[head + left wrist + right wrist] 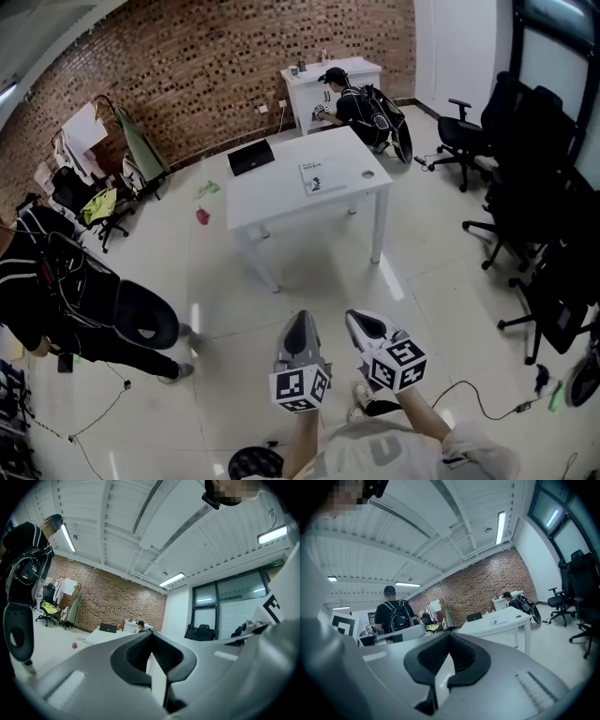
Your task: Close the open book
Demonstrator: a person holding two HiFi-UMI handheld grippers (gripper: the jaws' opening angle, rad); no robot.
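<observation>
Both tongs, left gripper and right gripper, are clenched on nothing at bottom centre, well apart from the book on the white table upper middle; it looks thin, light and floppy, so I'd catch a page's free edge.

Bright ceiling strip lights, glare on floor, dark fisheye edges

1. Book: thin and white, showing dark print on its upper face.
2. Lying flat on the white table, right of centre, corners slightly skewed.
3. Open or closed: showing too small to tell.
</observation>
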